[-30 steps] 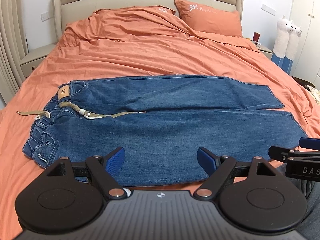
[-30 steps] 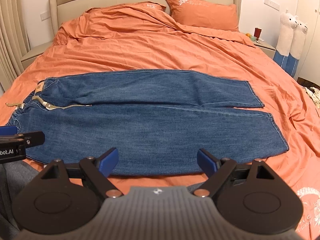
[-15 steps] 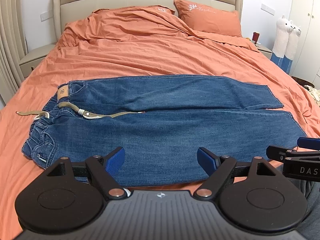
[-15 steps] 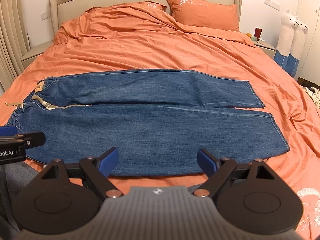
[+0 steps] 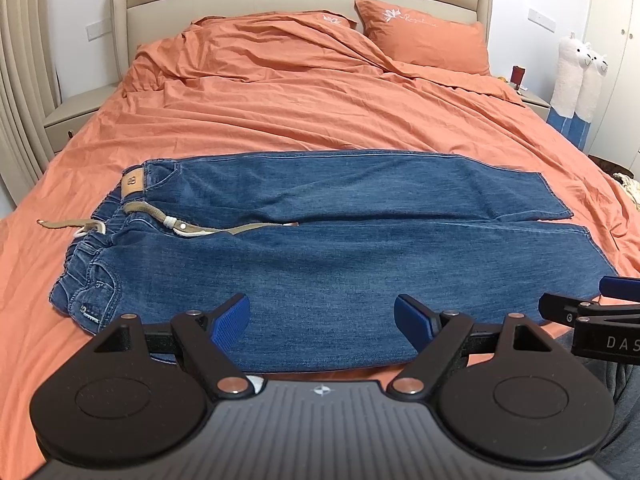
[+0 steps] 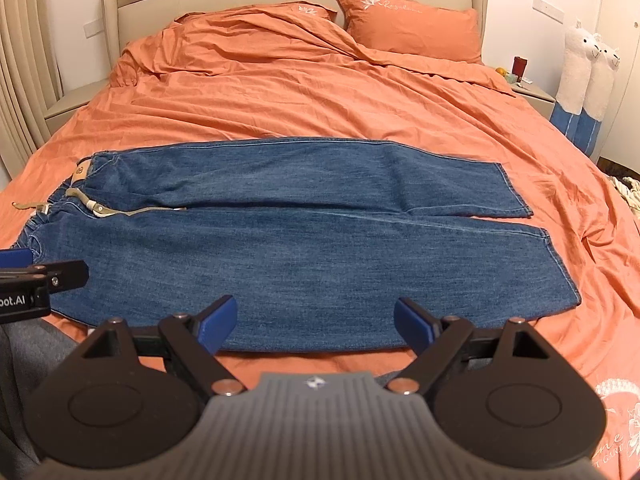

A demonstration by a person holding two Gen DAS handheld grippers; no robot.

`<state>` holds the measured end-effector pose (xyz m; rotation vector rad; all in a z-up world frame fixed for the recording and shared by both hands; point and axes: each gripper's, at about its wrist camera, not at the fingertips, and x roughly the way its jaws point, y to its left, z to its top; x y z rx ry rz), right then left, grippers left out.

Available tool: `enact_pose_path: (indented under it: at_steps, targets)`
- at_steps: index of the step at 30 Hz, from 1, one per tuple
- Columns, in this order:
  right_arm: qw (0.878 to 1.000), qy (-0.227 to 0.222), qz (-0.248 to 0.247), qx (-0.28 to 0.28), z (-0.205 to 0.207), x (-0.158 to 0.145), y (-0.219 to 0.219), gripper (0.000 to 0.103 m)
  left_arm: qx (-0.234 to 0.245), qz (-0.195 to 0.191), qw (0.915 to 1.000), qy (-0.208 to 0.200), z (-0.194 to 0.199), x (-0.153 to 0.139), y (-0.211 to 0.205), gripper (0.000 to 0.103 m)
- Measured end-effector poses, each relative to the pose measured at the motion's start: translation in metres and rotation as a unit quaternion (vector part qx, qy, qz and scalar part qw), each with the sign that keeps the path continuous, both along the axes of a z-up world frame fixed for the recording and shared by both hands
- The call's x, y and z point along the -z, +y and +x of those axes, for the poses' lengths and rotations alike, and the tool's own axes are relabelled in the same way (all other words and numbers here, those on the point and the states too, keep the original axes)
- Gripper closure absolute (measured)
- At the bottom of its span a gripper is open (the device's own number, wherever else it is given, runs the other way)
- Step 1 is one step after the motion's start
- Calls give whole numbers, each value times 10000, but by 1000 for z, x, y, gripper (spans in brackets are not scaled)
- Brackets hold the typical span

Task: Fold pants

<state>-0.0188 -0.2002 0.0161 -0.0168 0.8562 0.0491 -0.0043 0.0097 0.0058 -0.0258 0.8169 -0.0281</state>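
Blue jeans [image 5: 340, 240] lie flat across the orange bed, waistband to the left, leg ends to the right, both legs side by side; they also show in the right wrist view [image 6: 304, 236]. A beige drawstring [image 5: 188, 230] trails from the waist. My left gripper [image 5: 322, 320] is open and empty, hovering above the near edge of the jeans. My right gripper [image 6: 316, 322] is open and empty over the same near edge, further right. Each gripper shows in the other's view: the right one [image 5: 580, 312] and the left one [image 6: 44, 276].
The orange bedsheet [image 5: 320, 112] is rumpled behind the jeans, with a pillow [image 5: 424, 36] at the headboard. Nightstands stand at both sides of the bed. A plush alpaca [image 6: 584, 76] stands at the right wall.
Both grippers have risen and edged back very slightly; the jeans have not moved.
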Motion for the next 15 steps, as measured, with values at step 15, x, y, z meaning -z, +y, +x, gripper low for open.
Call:
enact_pose_path:
  at_steps: [15]
  targets:
    - [9999, -107, -51, -25, 1, -8, 3, 21, -63, -24, 9999, -100, -1, -5, 6, 7]
